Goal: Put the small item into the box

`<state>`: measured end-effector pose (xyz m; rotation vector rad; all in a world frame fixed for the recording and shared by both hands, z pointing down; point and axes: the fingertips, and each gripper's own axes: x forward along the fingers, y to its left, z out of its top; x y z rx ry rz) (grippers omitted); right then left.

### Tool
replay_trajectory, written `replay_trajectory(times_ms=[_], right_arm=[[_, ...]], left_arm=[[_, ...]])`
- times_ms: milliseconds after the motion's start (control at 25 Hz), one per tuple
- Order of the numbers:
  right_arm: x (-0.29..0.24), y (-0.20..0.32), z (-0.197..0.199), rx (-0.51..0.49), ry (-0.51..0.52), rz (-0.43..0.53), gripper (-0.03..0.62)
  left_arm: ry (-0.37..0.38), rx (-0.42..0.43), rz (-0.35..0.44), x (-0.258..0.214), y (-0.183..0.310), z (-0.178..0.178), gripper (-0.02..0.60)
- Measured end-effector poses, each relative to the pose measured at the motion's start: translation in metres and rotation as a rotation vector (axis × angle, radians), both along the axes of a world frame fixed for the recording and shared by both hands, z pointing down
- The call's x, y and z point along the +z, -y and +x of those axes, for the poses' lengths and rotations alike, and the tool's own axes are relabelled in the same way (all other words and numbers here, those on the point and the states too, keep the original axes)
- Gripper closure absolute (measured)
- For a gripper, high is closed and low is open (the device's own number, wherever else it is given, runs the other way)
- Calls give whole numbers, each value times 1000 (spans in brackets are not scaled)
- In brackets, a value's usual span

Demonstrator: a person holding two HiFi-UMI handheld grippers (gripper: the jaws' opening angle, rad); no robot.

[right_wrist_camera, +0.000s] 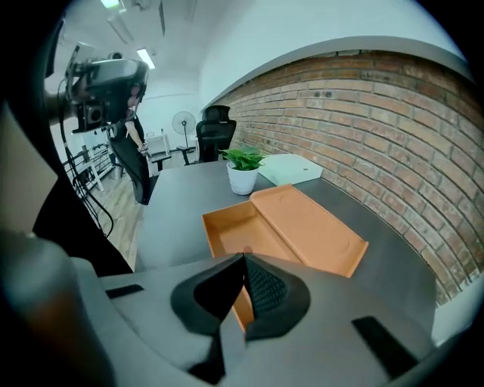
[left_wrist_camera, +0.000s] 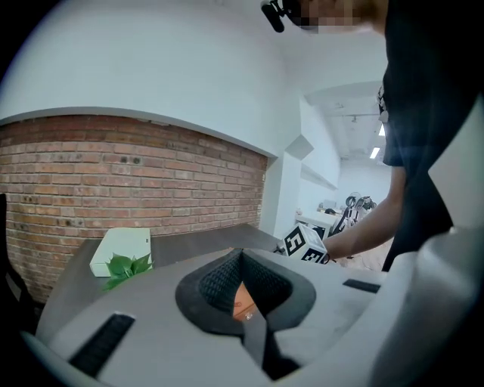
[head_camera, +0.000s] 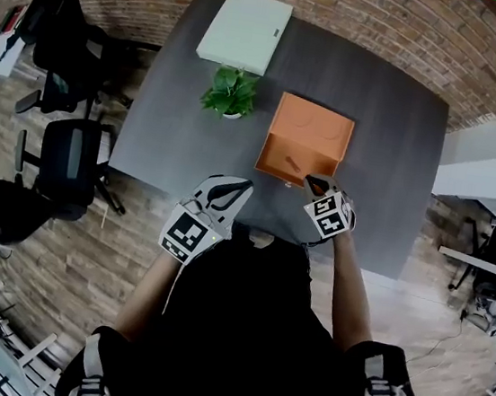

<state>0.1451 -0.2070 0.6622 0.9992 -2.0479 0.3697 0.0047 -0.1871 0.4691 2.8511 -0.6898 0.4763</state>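
An orange box point(head_camera: 285, 137) lies open on the dark table point(head_camera: 167, 128), its lid point(head_camera: 315, 123) folded back flat on the far side. A small dark item point(head_camera: 292, 162) lies inside the tray near its front wall. My right gripper point(head_camera: 311, 182) is shut and empty, just past the box's front right corner. In the right gripper view the tips point(right_wrist_camera: 243, 257) meet over the tray point(right_wrist_camera: 240, 229). My left gripper point(head_camera: 238, 185) is shut and empty, a little short of the box's front left. A sliver of the orange box point(left_wrist_camera: 240, 298) shows between its closed jaws point(left_wrist_camera: 241, 252).
A small potted plant point(head_camera: 232, 93) stands left of the box, with a flat white case point(head_camera: 245, 31) behind it at the table's far edge. Black office chairs point(head_camera: 67, 160) stand left of the table. A brick wall point(right_wrist_camera: 378, 128) runs along the far side.
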Motion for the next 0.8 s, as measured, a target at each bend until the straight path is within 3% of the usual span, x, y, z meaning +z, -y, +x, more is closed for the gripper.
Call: replay_trajectory(times_ms=[400, 560, 800], right_arm=[[-50, -25, 15, 112, 76, 133, 569], [-70, -35, 10, 201, 215, 171, 569], [-92, -48, -14, 255, 331, 193, 569]], left_arm=[[-2, 79, 42, -5, -7, 9, 558], [-1, 90, 34, 0, -13, 3, 558], [-4, 83, 16, 11, -17, -12, 560]])
